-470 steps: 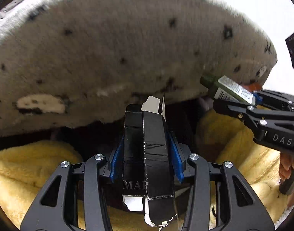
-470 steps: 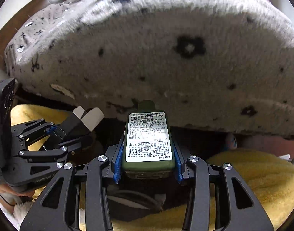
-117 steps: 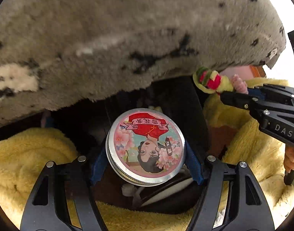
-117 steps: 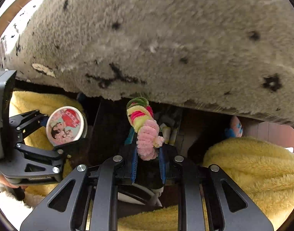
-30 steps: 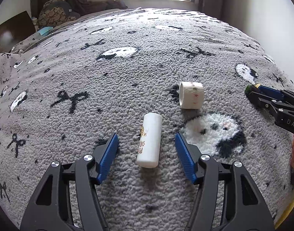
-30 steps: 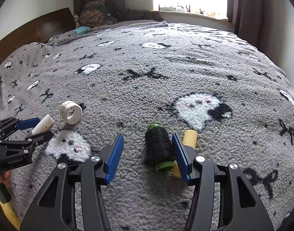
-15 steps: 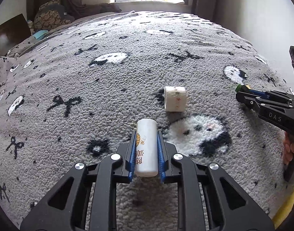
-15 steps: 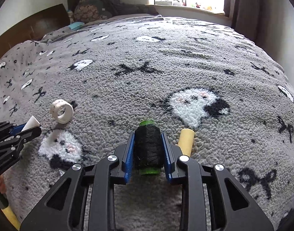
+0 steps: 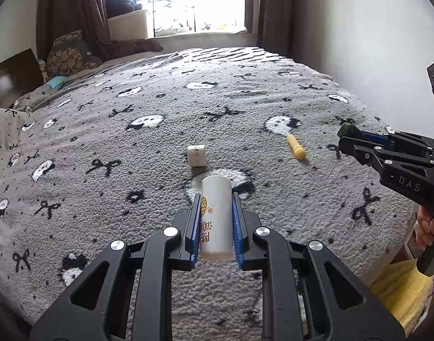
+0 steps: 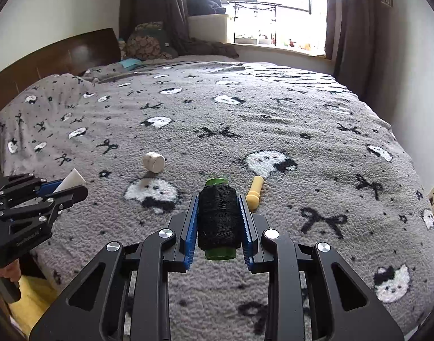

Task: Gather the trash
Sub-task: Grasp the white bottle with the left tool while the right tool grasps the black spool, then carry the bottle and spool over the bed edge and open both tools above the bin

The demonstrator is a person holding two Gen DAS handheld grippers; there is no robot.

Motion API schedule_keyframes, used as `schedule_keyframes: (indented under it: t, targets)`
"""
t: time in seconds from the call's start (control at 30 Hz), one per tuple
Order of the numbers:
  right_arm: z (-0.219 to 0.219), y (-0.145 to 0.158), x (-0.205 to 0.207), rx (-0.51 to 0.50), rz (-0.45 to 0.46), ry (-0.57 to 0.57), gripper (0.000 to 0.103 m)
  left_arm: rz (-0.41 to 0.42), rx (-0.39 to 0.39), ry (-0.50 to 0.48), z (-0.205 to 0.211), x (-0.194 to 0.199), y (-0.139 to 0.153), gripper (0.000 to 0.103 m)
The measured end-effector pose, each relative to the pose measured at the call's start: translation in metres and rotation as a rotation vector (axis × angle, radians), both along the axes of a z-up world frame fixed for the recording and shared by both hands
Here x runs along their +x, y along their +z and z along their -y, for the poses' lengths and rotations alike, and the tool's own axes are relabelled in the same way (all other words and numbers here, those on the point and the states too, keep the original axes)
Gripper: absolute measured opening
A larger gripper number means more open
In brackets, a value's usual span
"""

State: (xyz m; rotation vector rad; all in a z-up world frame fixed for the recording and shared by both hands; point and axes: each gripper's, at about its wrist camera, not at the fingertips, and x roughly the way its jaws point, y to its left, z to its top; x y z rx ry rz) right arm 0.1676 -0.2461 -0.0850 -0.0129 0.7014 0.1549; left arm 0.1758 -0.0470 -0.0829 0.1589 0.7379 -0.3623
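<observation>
While both loads hang above the bed (image 9: 131, 142) | left gripper (image 9: 216, 224) clamps white tube (image 9: 216, 216) | right gripper (image 10: 219, 221) clamps black thread spool (image 10: 219, 216) | risk: smooth tube slipping out; tape roll (image 9: 196, 155), yellow peg (image 9: 295, 147) uncollected.

Wrist views; shared bed (image 9: 131, 147)

Left tongs (image 9: 216, 221) clamp white tube (image 9: 216, 216) above bedspread (image 9: 103, 130).

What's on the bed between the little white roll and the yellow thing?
Nothing, just bare grey blanket between the tape roll and yellow peg, shown in both wrist views.
</observation>
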Motion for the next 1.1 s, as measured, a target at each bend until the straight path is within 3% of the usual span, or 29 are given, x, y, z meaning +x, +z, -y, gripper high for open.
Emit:
schedule_keyframes:
  t: [0.27,0.5,0.87,1.1]
  targets:
    - [-0.001,0.014,-0.074,-0.007,0.043,0.021,0.028,0.042,-0.021,-0.033,0.005,-0.065,0.017,0.018]
    - [-0.005,0.002,-0.123,-0.004,0.036,0.041,0.028,0.036,-0.045,-0.053,0.003,-0.112,0.009,0.018]
    - [-0.007,-0.056,-0.168,0.019,-0.078,0.02,0.028,-0.072,-0.032,-0.074,0.004,-0.167,-0.05,0.018]
    - [-0.004,-0.098,-0.184,0.077,-0.178,0.01,0.028,-0.204,-0.03,-0.088,0.007,-0.179,-0.105,0.018]
